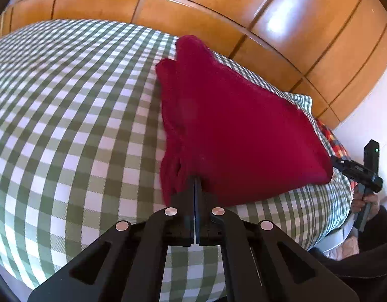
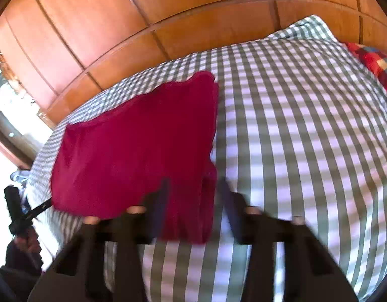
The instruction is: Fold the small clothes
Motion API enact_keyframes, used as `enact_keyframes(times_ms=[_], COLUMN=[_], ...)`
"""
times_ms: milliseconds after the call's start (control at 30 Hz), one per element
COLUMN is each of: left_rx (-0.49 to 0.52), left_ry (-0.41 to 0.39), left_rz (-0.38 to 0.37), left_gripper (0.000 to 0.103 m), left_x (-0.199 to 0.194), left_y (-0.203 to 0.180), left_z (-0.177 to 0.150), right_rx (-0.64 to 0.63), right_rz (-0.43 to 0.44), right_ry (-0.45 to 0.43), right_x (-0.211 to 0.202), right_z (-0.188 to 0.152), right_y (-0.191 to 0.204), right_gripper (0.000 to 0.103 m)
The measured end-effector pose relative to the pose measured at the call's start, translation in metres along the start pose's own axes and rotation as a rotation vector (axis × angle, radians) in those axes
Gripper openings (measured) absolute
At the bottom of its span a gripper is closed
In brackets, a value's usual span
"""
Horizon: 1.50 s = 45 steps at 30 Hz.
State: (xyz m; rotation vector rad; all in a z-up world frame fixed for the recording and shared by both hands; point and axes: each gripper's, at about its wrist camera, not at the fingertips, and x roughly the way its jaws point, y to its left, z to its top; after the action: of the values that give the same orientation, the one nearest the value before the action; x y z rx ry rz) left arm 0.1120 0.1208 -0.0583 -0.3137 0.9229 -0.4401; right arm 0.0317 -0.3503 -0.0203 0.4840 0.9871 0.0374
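No brand, label or writing can be read on anything in either view. The red cloth (image 1: pixel 233 125) is a soft, fuzzy, knit-like piece, deep crimson, hanging in a rough triangle with bunched folds along one edge; it is held up over the bed (image 1: pixel 67 115), whose cover is a smooth woven check of grey-green and white squares. The left gripper (image 1: pixel 196 188), matte black plastic with round silver pins at its joints, has its two fingers pressed together on the near edge of the cloth, pinching it. In the right wrist view the same cloth (image 2: pixel 133 146) spreads as a broad, slightly curved panel above the bed (image 2: pixel 306 125), with a narrower folded strip hanging at its near corner. The right gripper (image 2: pixel 193 201) is blurred; its dark fingers stand apart with that strip between them, and whether they touch it cannot be told. Beyond the bed stands a wardrobe (image 1: pixel 218 7) of glossy orange-brown wooden panels with dark seams. A red patchwork pillow (image 2: pixel 377 68) of coloured squares lies at the bed's far corner.
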Motion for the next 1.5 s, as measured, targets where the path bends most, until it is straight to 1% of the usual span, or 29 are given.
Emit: enact_keyframes(times_ms=[100,167,233,267,300,400,467,500,533,600,633,667,733,767,800,833,867,900,967,1033,1100,1167,1200,1233,1300,1333,1400,1433,1500], left_rx=[-0.001,-0.007,-0.044,-0.067,-0.083,-0.085,-0.071,-0.063,-0.055,-0.047,-0.036,-0.024,-0.016,-0.008,0.007,0.021,0.031,0.023,0.012,0.005,-0.012,-0.021,-0.029,-0.031,-0.016,-0.003,0.032,0.054,0.075], left_ry=[-0.01,-0.002,-0.006,-0.018,-0.043,-0.076,-0.078,-0.078,-0.075,-0.081,-0.086,-0.079,-0.056,-0.049,-0.04,-0.037,-0.035,-0.048,-0.091,-0.115,-0.094,-0.036,0.002,0.01,-0.003,-0.014,-0.064,-0.104,-0.188], left_rz=[0.026,0.061,0.049,0.034,0.035,0.037,0.032,0.028,0.03,0.041,0.049,0.053,0.05,0.051,0.062,0.075,0.095,0.105,0.105,0.126,0.176,0.232,0.266,0.269,0.326,0.344,0.386,0.401,0.381], left_gripper=[0.0,0.0,0.0,0.0,0.0,0.0,0.0,0.006,0.023,0.042,0.043,0.043,0.043,0.043,0.038,0.012,0.008,0.008,0.008,0.008,0.008,0.008,0.008,0.009,0.014,0.014,0.014,0.014,0.014], left_x=[-0.006,-0.012,-0.02,-0.024,-0.029,-0.029,-0.021,-0.017,-0.011,-0.001,0.003,0.009,0.023,0.028,0.035,0.039,0.042,0.043,0.038,0.037,0.047,0.063,0.074,0.076,0.074,0.071,0.059,0.051,0.037], left_y=[0.002,0.007,0.014,0.018,0.019,0.019,0.014,0.012,0.009,0.004,0.002,0.001,-0.001,-0.001,-0.003,-0.004,-0.005,-0.005,-0.006,-0.008,-0.003,0.004,0.008,0.009,0.001,-0.004,-0.019,-0.029,-0.043], left_z=[-0.002,-0.003,0.0,0.003,0.009,0.027,0.043,0.048,0.056,0.068,0.073,0.08,0.09,0.093,0.096,0.098,0.099,0.102,0.105,0.11,0.114,0.11,0.106,0.104,0.105,0.106,0.11,0.114,0.122], right_rx=[-0.023,-0.036,-0.032,-0.033,-0.037,-0.044,-0.052,-0.05,-0.048,-0.039,-0.028,-0.021,-0.002,0.0,-0.002,-0.011,-0.018,-0.029,-0.017,0.006,0.019,0.061,0.068,0.073,0.074,0.072,0.065,0.054,0.026], right_rz=[-0.042,-0.052,-0.049,-0.049,-0.05,-0.059,-0.082,-0.096,-0.111,-0.141,-0.159,-0.166,-0.179,-0.172,-0.168,-0.167,-0.168,-0.165,-0.143,-0.141,-0.166,-0.177,-0.185,-0.189,-0.195,-0.212,-0.245,-0.259,-0.273], right_ry=[0.025,0.011,-0.013,-0.029,-0.037,-0.046,-0.037,-0.028,-0.02,-0.018,-0.013,-0.008,0.006,0.007,0.006,-0.002,-0.015,-0.052,-0.124,-0.152,-0.114,-0.025,-0.019,-0.023,-0.044,-0.045,-0.053,-0.085,-0.14], right_x=[0.016,0.015,0.012,0.012,0.012,0.027,0.04,0.049,0.059,0.069,0.076,0.078,0.086,0.089,0.09,0.089,0.086,0.079,0.064,0.062,0.076,0.106,0.11,0.115,0.113,0.111,0.103,0.091,0.072], right_z=[0.008,0.013,0.023,0.028,0.034,0.059,0.07,0.077,0.083,0.091,0.095,0.096,0.1,0.101,0.101,0.101,0.101,0.103,0.107,0.111,0.113,0.106,0.102,0.098,0.096,0.096,0.099,0.102,0.106], right_y=[0.004,0.002,0.0,0.001,0.002,0.006,0.01,0.011,0.012,0.012,0.01,0.009,0.004,0.002,0.002,0.004,0.006,0.008,0.011,0.009,0.004,-0.006,-0.008,-0.01,-0.01,-0.01,-0.009,-0.008,0.0], right_gripper=[0.013,0.018,0.058,0.061,0.062,0.067,0.068,0.068,0.068,0.067,0.064,0.06,0.038,0.031,0.016,0.008,0.008,0.007,0.007,0.007,0.007,0.008,0.012,0.018,0.02,0.031,0.049,0.051,0.051])
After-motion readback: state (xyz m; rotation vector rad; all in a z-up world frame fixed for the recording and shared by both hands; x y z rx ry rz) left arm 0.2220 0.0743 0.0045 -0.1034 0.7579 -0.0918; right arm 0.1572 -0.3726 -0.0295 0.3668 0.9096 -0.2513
